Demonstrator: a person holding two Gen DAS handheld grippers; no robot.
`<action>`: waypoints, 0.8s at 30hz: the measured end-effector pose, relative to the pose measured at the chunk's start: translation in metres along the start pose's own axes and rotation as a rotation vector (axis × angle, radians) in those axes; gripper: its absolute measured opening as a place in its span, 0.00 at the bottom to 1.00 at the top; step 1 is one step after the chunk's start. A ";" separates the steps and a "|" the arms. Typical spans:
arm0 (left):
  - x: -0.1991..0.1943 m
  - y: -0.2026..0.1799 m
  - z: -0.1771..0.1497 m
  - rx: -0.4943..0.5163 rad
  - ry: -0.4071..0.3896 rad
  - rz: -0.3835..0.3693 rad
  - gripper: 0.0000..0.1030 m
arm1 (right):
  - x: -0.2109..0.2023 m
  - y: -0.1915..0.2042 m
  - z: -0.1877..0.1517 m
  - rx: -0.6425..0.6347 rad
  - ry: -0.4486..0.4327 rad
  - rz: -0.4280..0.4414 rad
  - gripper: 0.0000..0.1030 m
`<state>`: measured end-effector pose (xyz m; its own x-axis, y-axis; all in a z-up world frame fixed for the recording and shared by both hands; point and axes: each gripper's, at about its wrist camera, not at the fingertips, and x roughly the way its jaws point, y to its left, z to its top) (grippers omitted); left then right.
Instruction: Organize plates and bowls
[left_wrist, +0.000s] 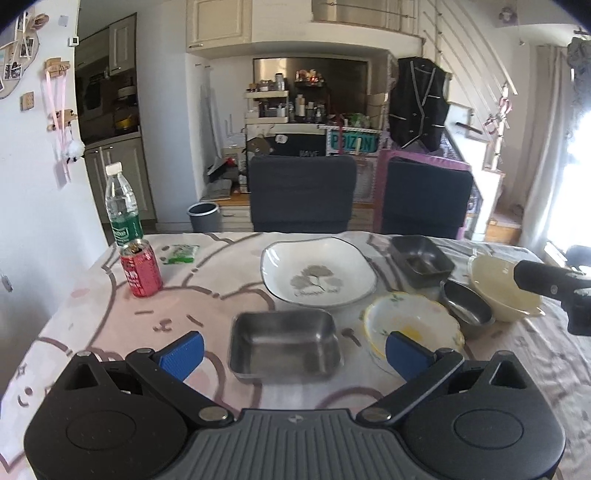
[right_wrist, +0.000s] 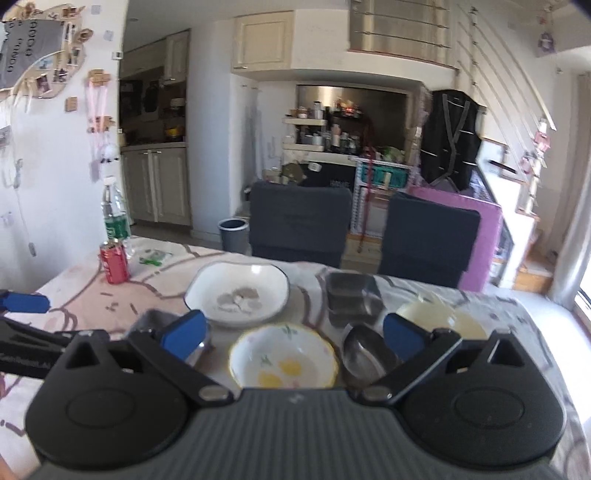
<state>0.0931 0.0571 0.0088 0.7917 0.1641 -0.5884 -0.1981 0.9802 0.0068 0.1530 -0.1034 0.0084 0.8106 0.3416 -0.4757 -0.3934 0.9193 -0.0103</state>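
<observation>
My left gripper (left_wrist: 293, 349) is open and empty, its blue pads on either side of a square steel dish (left_wrist: 284, 343) on the table. My right gripper (right_wrist: 293, 334) is open and empty above a small flowered bowl (right_wrist: 283, 356), which also shows in the left wrist view (left_wrist: 413, 328). A large white plate with a leaf print (left_wrist: 317, 271) (right_wrist: 238, 295) lies behind. A stack of dark square dishes (left_wrist: 421, 260) (right_wrist: 351, 295), an oval steel dish (left_wrist: 466, 302) (right_wrist: 365, 354) and a cream bowl (left_wrist: 502, 288) (right_wrist: 443, 319) lie to the right.
A red can (left_wrist: 141, 267) (right_wrist: 114, 262), a water bottle (left_wrist: 122, 206) (right_wrist: 115, 218) and a green packet (left_wrist: 181, 254) stand at the far left of the table. Two dark chairs (left_wrist: 303, 192) (right_wrist: 428, 240) stand behind the far edge. The right gripper's finger shows in the left wrist view (left_wrist: 546, 280).
</observation>
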 end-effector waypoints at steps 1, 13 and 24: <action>0.005 0.003 0.006 -0.011 0.000 0.000 1.00 | 0.007 -0.001 0.006 -0.004 -0.001 0.007 1.00; 0.081 0.021 0.064 -0.005 -0.040 0.079 1.00 | 0.120 -0.032 0.056 0.098 0.055 0.092 1.00; 0.194 0.059 0.092 -0.119 0.047 0.107 1.00 | 0.236 -0.050 0.073 0.218 0.185 0.122 1.00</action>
<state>0.2883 0.1572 -0.0309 0.7349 0.2586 -0.6270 -0.3488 0.9369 -0.0224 0.3961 -0.0543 -0.0390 0.6627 0.4293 -0.6137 -0.3646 0.9007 0.2363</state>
